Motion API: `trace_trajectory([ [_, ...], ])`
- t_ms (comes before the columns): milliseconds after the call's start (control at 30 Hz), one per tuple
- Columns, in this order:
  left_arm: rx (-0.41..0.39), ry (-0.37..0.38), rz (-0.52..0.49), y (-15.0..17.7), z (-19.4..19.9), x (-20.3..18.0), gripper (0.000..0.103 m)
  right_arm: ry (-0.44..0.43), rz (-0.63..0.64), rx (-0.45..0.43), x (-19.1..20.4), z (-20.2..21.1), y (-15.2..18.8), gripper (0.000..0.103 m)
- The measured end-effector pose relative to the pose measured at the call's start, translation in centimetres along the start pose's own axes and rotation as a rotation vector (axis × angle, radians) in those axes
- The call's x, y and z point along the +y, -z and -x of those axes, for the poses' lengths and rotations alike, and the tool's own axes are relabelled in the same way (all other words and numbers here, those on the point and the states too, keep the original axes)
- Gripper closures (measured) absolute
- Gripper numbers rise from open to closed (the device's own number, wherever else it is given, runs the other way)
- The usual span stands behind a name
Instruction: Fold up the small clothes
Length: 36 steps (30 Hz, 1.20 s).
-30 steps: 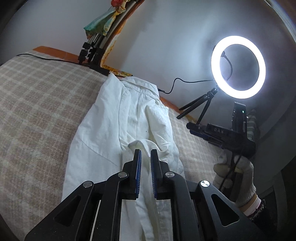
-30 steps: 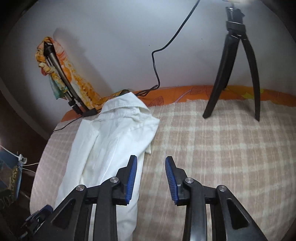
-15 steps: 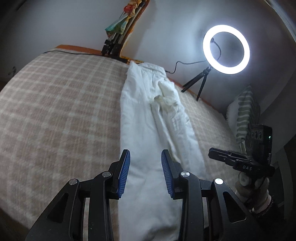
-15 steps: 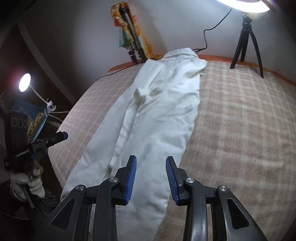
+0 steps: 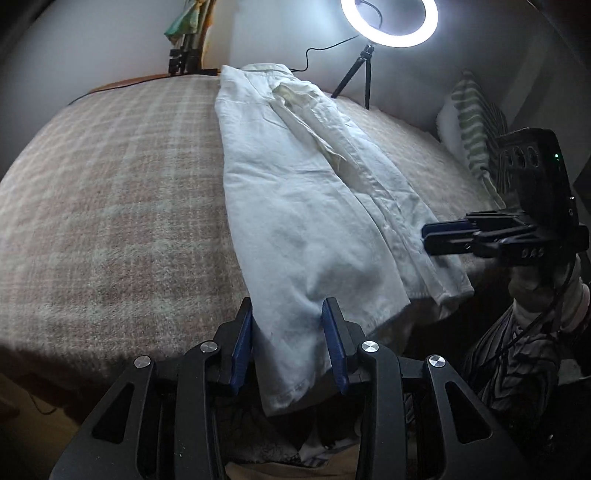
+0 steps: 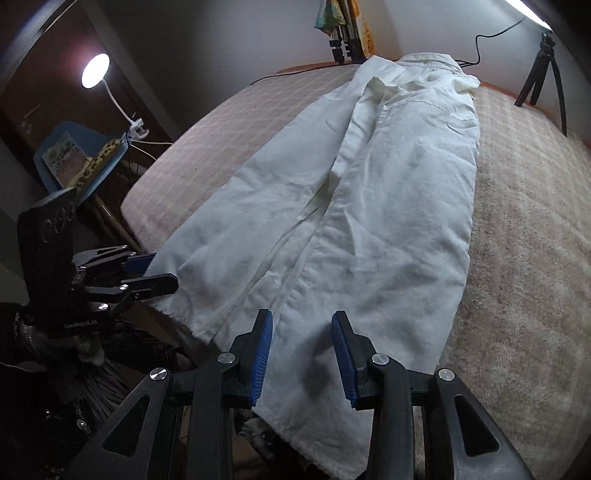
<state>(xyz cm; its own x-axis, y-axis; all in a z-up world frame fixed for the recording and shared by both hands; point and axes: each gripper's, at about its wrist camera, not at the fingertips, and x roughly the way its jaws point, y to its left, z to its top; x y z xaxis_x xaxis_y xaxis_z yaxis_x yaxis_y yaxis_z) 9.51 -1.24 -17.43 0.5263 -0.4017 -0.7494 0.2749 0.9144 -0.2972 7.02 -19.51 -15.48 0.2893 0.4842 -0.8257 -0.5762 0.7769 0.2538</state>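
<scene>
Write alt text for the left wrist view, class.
A white shirt lies lengthwise on a checked blanket, its hem hanging off the near edge between the open left gripper. The right gripper hovers beside it; a ring light glows behind.

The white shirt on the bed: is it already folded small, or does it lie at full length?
At full length. The white shirt runs from the collar near the wall to the hem at the bed edge; only its sides are turned in.
</scene>
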Motion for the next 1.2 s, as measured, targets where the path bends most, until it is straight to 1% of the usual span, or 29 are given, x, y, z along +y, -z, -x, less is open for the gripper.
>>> trace_trajectory([
  [33, 0.004, 0.016, 0.023, 0.1, 0.2, 0.4, 0.07, -0.006, -0.024, -0.015, -0.4, 0.7, 0.3, 0.068],
  [67, 0.008, 0.029, 0.051, 0.1, 0.5, 1.1, 0.07, 0.012, -0.045, -0.035, -0.8, 1.5, 0.6, 0.068],
  [100, 0.011, 0.032, 0.079, 0.1, 0.7, 1.7, 0.066, 0.044, -0.06, -0.05, -1.3, 2.3, 1.0, 0.067],
  [133, 0.009, 0.038, 0.108, 0.2, 1.0, 2.2, 0.066, 0.074, -0.076, -0.061, -1.8, 3.0, 1.4, 0.062],
  [167, 0.003, 0.046, 0.128, 0.3, 1.3, 2.7, 0.066, 0.092, -0.098, -0.068, -2.4, 3.6, 1.8, 0.06],
  [200, -0.003, 0.053, 0.141, 0.4, 1.5, 2.9, 0.063, 0.091, -0.128, -0.07, -3.2, 4.2, 2.3, 0.056],
  [233, -0.004, 0.055, 0.151, 0.4, 1.5, 3.2, 0.057, 0.081, -0.156, -0.067, -4.0, 4.5, 2.6, 0.055],
  [333, -0.002, 0.063, 0.19, 0.6, 1.3, 3.7, 0.056, 0.06, -0.22, -0.046, -5.9, 4.7, 3.7, 0.055],
  [467, 0.005, 0.089, 0.202, 0.6, 1.3, 3.6, 0.056, -0.064, -0.287, -0.025, -6.6, 3.9, 4.8, 0.055],
  [500, 0.01, 0.096, 0.203, 0.6, 1.3, 3.6, 0.056, -0.084, -0.291, -0.02, -6.5, 3.6, 5.0, 0.055],
  [567, 0.011, 0.089, 0.184, 0.6, 1.2, 3.1, 0.056, -0.078, -0.279, -0.03, -6.2, 3.5, 5.3, 0.055],
  [633, 0.02, 0.1, 0.186, 0.6, 1.2, 3.0, 0.056, -0.085, -0.282, -0.034, -6.1, 3.6, 5.5, 0.055],
  [667, 0.022, 0.106, 0.187, 0.7, 1.1, 2.8, 0.056, -0.1, -0.293, -0.032, -6.2, 3.6, 5.6, 0.056],
  [700, 0.024, 0.106, 0.185, 0.7, 1.2, 2.8, 0.056, -0.119, -0.308, -0.029, -6.3, 3.6, 5.8, 0.059],
  [733, 0.026, 0.111, 0.185, 0.8, 1.2, 2.7, 0.056, -0.138, -0.324, -0.023, -6.5, 3.6, 6.0, 0.059],
  [833, 0.03, 0.119, 0.194, 0.9, 1.2, 2.8, 0.056, -0.15, -0.328, -0.021, -6.4, 3.6, 6.3, 0.059],
  [933, 0.074, 0.141, 0.221, 1.4, 0.9, 2.9, 0.056, -0.16, -0.326, -0.001, -6.1, 3.6, 6.1, 0.059],
  [1033, 0.091, 0.124, 0.225, 1.7, 0.4, 3.1, 0.056, -0.168, -0.314, 0.02, -5.7, 3.4, 6.1, 0.059],
  [1067, 0.093, 0.127, 0.242, 1.7, 0.2, 3.4, 0.056, -0.166, -0.311, 0.021, -5.8, 3.3, 6.0, 0.059],
  [1133, 0.113, 0.177, 0.29, 1.5, -0.4, 3.9, 0.057, -0.176, -0.32, 0.021, -5.8, 3.1, 5.7, 0.059],
  [1200, 0.127, 0.208, 0.308, 1.5, -0.9, 3.8, 0.059, -0.2, -0.338, 0.028, -5.5, 2.6, 5.3, 0.059],
])
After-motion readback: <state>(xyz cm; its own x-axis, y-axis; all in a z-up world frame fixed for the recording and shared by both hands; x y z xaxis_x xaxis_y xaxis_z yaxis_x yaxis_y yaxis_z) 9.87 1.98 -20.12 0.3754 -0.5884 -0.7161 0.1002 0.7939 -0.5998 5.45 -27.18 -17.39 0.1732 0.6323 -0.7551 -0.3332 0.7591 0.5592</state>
